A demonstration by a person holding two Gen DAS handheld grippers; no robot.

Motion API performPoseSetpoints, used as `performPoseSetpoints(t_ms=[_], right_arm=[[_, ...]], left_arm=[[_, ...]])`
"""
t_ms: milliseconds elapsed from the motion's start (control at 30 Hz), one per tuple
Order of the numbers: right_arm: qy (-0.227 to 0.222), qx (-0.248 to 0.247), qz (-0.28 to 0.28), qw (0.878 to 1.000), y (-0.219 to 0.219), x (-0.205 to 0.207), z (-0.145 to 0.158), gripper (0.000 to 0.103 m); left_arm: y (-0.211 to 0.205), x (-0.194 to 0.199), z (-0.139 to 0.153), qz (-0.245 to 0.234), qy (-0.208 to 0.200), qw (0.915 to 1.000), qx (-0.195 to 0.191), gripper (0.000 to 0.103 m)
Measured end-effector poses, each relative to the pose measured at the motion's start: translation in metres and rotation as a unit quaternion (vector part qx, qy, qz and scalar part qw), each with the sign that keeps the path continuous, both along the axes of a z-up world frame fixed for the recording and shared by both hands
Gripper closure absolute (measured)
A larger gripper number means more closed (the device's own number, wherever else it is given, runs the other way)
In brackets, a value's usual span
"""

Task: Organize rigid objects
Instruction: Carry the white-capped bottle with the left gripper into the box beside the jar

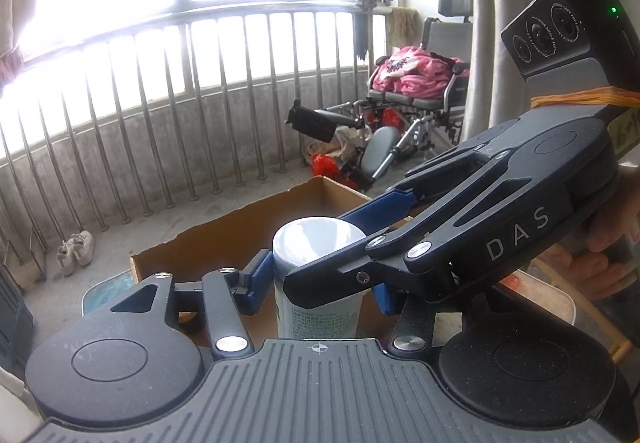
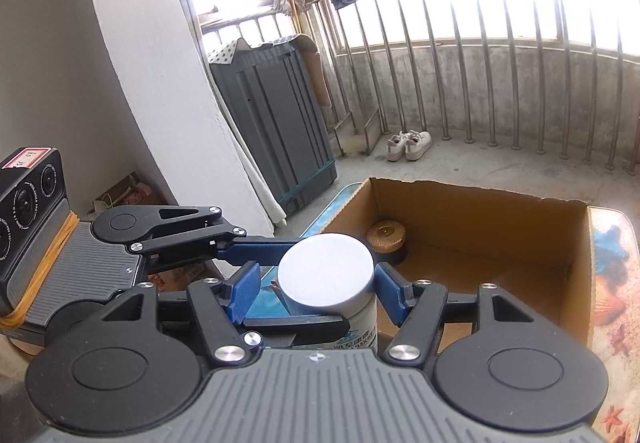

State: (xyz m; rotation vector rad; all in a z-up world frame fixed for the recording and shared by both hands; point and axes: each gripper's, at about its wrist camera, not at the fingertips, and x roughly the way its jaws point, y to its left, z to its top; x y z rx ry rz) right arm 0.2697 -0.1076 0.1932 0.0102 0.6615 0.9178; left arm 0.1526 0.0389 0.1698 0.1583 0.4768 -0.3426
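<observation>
A white bottle with a flat grey-white cap (image 1: 318, 243) (image 2: 326, 275) stands upright at the near edge of an open cardboard box (image 1: 224, 231) (image 2: 480, 211). Both grippers surround it. My left gripper (image 1: 318, 279) has its blue pads on either side of the bottle body; it also shows in the right wrist view (image 2: 296, 283), coming from the left. My right gripper (image 2: 316, 289) straddles the cap, its pads apart from it; it also shows in the left wrist view (image 1: 352, 243). A brown ribbed lid (image 2: 386, 235) on a dark jar sits inside the box.
The box rests on a small table with a sea-themed top (image 2: 612, 263). Beyond are a metal balcony railing (image 1: 160, 83), white sneakers (image 2: 408, 143), a grey folded unit (image 2: 276, 123) and a wheelchair with pink cloth (image 1: 416, 83).
</observation>
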Motion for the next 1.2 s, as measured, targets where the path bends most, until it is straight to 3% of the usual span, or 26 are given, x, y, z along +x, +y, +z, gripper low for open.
performPoseSetpoints(t_ms=[333, 500, 700, 833, 1200], right_arm=[[-0.017, 0.014, -0.019, 1.0, -0.008, 0.007, 0.018, 0.037], [0.001, 0.012, -0.021, 1.0, -0.007, 0.034, 0.015, 0.038], [0.012, 0.003, -0.031, 0.999, 0.002, 0.068, 0.001, 0.038], [0.044, -0.001, -0.036, 0.998, 0.012, 0.104, -0.012, 0.038], [0.077, -0.017, -0.057, 0.995, 0.037, 0.163, -0.05, 0.039]], left_arm=[[-0.006, 0.012, 0.017, -0.003, -0.015, 0.9999, 0.005, 0.052], [0.003, 0.037, 0.012, -0.005, 0.012, 0.9998, -0.017, 0.052], [0.007, 0.07, 0.0, -0.012, 0.018, 0.9998, 0.0, 0.052], [0.024, 0.102, -0.01, -0.012, 0.049, 0.9984, -0.026, 0.052], [0.038, 0.157, -0.038, -0.015, 0.081, 0.9961, 0.031, 0.052]])
